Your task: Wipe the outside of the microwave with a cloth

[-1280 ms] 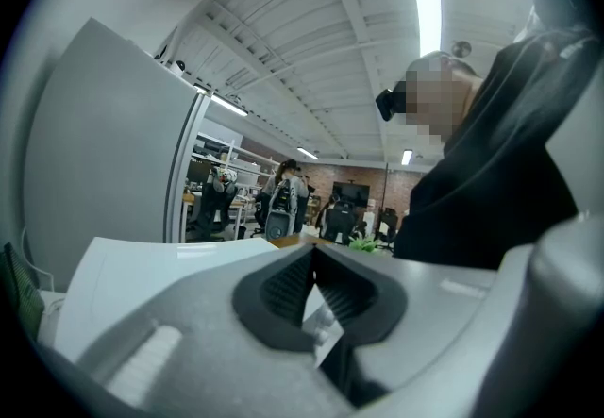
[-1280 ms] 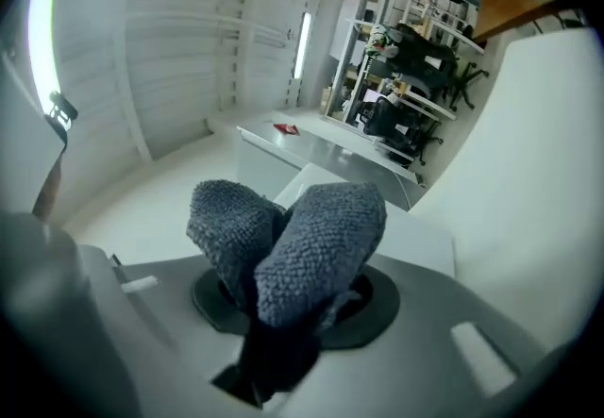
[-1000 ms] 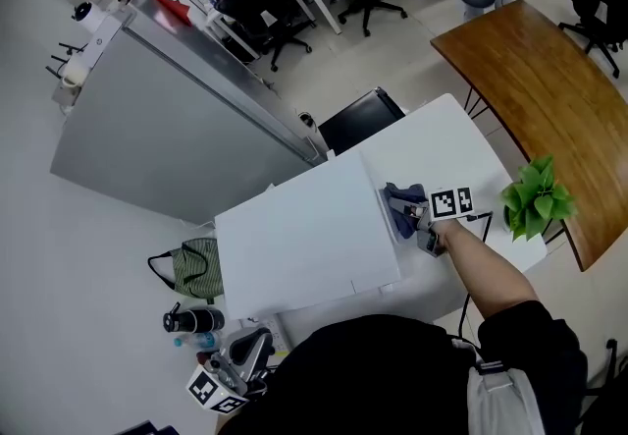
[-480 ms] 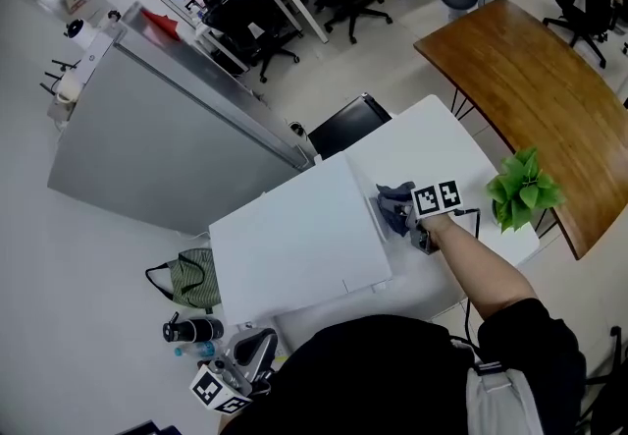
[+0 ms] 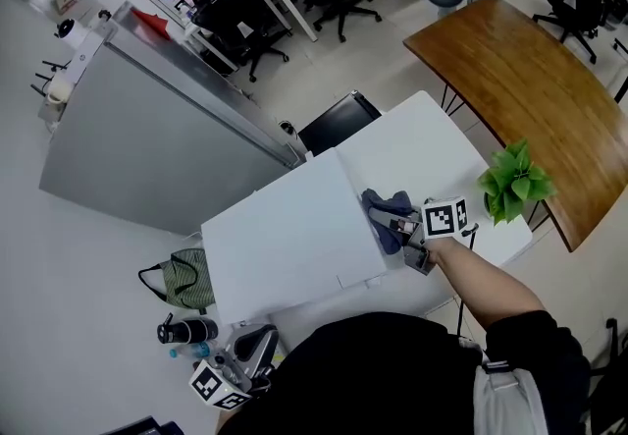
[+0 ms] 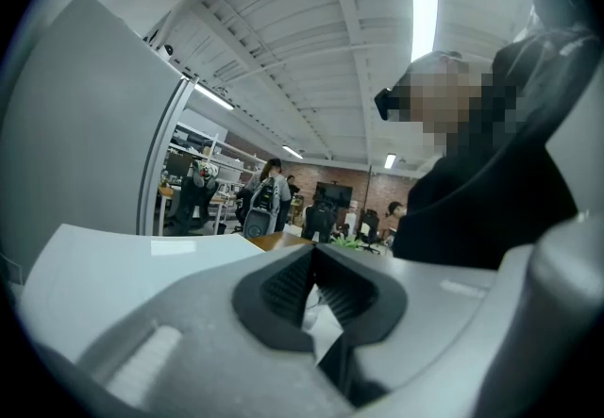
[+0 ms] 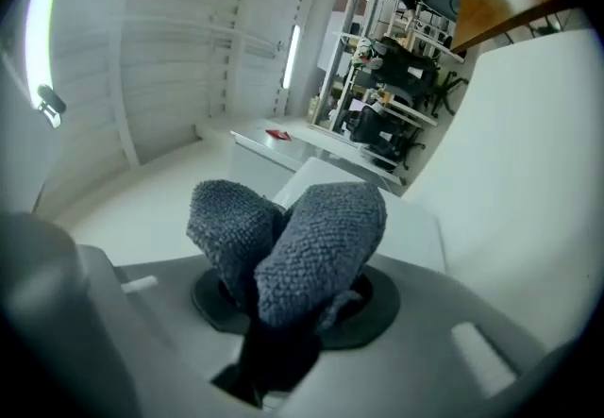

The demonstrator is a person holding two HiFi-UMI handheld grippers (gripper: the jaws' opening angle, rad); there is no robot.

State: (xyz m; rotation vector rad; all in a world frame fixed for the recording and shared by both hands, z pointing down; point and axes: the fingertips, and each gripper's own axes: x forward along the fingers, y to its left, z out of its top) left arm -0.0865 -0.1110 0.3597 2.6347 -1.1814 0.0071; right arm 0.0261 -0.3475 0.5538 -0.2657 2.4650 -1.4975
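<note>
The white microwave (image 5: pixel 285 246) sits on a white table (image 5: pixel 432 143), seen from above in the head view. A grey-blue cloth (image 5: pixel 385 209) lies bunched against the microwave's right side. My right gripper (image 5: pixel 404 233) is shut on the cloth, which bulges out between the jaws in two folds (image 7: pixel 293 246) in the right gripper view. My left gripper (image 5: pixel 238 361) hangs low at the microwave's near left corner, away from the cloth. Its jaws meet at the tips with nothing held (image 6: pixel 313 289).
A potted green plant (image 5: pixel 512 184) stands at the white table's right edge. A wooden table (image 5: pixel 510 60) lies beyond it. Left of the microwave are a grey partition (image 5: pixel 147 143), a green bag (image 5: pixel 186 274) and a black bottle (image 5: pixel 183 330). Office chairs (image 5: pixel 245 21) stand behind.
My right gripper has slid the cloth a little towards me along the microwave's right side. The left gripper has stayed low at the left.
</note>
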